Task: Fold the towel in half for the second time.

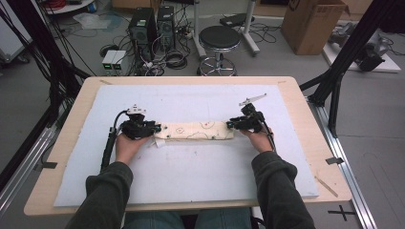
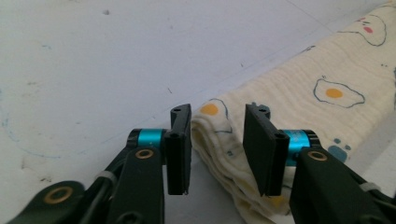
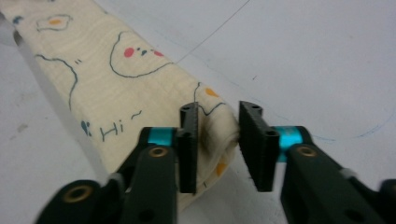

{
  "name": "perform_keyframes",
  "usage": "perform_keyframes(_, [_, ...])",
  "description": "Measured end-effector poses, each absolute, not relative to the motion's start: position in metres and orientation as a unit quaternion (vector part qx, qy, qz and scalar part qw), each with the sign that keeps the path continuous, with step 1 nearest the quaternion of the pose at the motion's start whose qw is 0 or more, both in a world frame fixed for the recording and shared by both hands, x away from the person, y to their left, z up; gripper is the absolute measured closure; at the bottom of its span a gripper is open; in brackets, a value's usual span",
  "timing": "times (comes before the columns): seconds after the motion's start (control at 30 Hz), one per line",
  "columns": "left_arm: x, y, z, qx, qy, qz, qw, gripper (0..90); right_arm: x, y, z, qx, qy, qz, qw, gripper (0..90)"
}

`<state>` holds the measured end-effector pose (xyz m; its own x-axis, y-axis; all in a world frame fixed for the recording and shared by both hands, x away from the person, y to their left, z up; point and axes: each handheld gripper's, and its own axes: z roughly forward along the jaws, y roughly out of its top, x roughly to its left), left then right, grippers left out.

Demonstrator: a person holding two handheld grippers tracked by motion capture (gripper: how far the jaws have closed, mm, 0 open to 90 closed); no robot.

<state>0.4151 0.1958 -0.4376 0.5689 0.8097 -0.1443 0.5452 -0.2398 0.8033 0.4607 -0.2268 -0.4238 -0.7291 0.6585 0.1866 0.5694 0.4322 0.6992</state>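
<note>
A cream cloth (image 1: pixel 196 130) printed with fried eggs lies folded into a long thick strip across the white board (image 1: pixel 191 176). My left gripper (image 1: pixel 154 129) is at its left end. In the left gripper view the jaws stand apart with the layered cloth end (image 2: pixel 219 140) between them, and my left gripper (image 2: pixel 218 149) is open. My right gripper (image 1: pixel 230 125) is at the right end. In the right gripper view the cloth's folded tip (image 3: pixel 217 128) sits in the gap of my right gripper (image 3: pixel 218 149), which is open too. The cloth rests flat.
The white board covers most of a wooden table (image 1: pixel 305 124). Behind the table stand a black stool (image 1: pixel 218 40), computer towers (image 1: pixel 152 26) with tangled cables, and a cardboard box (image 1: pixel 310 24). Black frame struts (image 1: pixel 344 57) rise at the right.
</note>
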Motion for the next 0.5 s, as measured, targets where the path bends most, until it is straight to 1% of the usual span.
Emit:
perform_keyframes(0.1, [0.412,0.200,-0.431,0.766,0.437,0.155,0.445,56.3,0.458,-0.230,-0.419,0.360,0.839,0.405,0.058,62.3])
perform_keyframes(0.23, [0.405,0.200,-0.422,0.768,0.420,0.157,0.457,56.3,0.452,-0.232,-0.410,0.352,0.835,0.419,0.064,61.4])
perform_keyframes(0.3, [0.403,0.198,-0.421,0.777,0.406,0.146,0.458,56.4,0.450,-0.232,-0.409,0.350,0.835,0.420,0.060,60.6])
perform_keyframes(0.4, [0.399,0.191,-0.422,0.802,0.381,0.140,0.438,58.8,0.449,-0.229,-0.411,0.343,0.842,0.413,0.055,59.7])
perform_keyframes(0.5, [0.397,0.185,-0.426,0.818,0.373,0.137,0.417,59.9,0.446,-0.224,-0.415,0.336,0.848,0.406,0.054,59.5])
